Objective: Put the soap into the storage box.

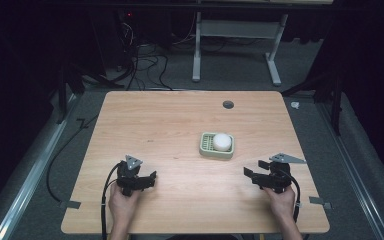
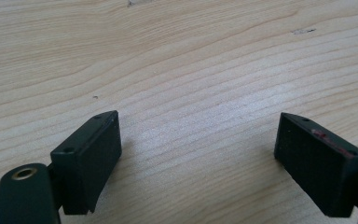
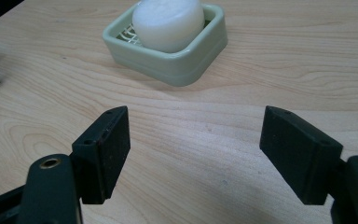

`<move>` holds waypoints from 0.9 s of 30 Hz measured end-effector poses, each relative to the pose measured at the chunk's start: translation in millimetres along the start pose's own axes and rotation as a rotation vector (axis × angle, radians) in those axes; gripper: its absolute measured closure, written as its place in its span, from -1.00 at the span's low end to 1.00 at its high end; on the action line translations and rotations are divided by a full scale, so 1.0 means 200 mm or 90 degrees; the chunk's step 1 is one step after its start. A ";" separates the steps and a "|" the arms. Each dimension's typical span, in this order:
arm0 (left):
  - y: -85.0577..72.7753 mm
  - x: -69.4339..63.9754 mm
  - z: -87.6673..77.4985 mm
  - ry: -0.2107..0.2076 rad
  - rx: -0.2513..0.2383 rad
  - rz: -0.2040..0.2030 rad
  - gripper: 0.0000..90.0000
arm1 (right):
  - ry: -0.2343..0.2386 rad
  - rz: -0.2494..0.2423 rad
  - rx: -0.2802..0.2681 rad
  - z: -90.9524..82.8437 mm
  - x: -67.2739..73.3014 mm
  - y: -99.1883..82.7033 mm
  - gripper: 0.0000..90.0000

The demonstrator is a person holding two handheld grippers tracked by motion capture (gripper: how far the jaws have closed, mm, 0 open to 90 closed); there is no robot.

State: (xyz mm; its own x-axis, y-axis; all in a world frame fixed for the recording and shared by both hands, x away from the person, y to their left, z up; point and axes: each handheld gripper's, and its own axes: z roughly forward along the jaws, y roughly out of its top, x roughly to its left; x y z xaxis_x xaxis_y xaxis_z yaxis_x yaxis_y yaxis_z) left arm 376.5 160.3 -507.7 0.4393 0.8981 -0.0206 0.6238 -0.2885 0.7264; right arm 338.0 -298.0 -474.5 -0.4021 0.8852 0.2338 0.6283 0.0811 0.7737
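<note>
You are seeing a wooden table (image 1: 180, 115) lying under your left gripper (image 1: 147, 178); its dark grommet (image 1: 228, 104) is sitting well ahead of your right gripper (image 1: 256, 168), with floor cables (image 1: 145, 62) trailing beyond.

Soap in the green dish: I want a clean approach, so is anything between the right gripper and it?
Nothing visible. Bare table lies between the open right gripper and the soap in its dish.

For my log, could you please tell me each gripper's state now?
Left gripper: open, holding nothing.
Right gripper: open, holding nothing.
</note>
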 end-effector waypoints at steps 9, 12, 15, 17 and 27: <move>0.00 0.00 0.00 0.000 0.000 0.000 -0.66 | -0.012 -0.005 0.015 0.05 0.01 -0.01 -0.44; 0.00 0.00 0.00 0.000 0.000 0.000 -0.66 | -0.017 -0.005 0.020 0.06 0.01 -0.02 -0.44; 0.00 0.00 0.00 0.000 0.000 0.000 -0.66 | -0.023 -0.011 0.025 0.08 0.01 -0.02 -0.44; 0.00 0.00 0.00 0.000 0.000 0.000 -0.66 | -0.032 -0.019 0.030 0.08 0.02 -0.02 -0.44; 0.00 0.00 0.00 0.000 0.000 0.000 -0.66 | -0.051 -0.034 0.039 0.11 0.03 -0.04 -0.44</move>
State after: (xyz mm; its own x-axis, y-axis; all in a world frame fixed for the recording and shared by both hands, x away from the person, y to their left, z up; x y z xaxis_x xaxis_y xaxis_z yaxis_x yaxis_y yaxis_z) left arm 376.5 160.3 -507.7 0.4395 0.8980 -0.0210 0.6238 -0.2884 0.7264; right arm 346.1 -282.8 -491.8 -0.3830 0.9125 0.1439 0.6477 0.1542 0.7462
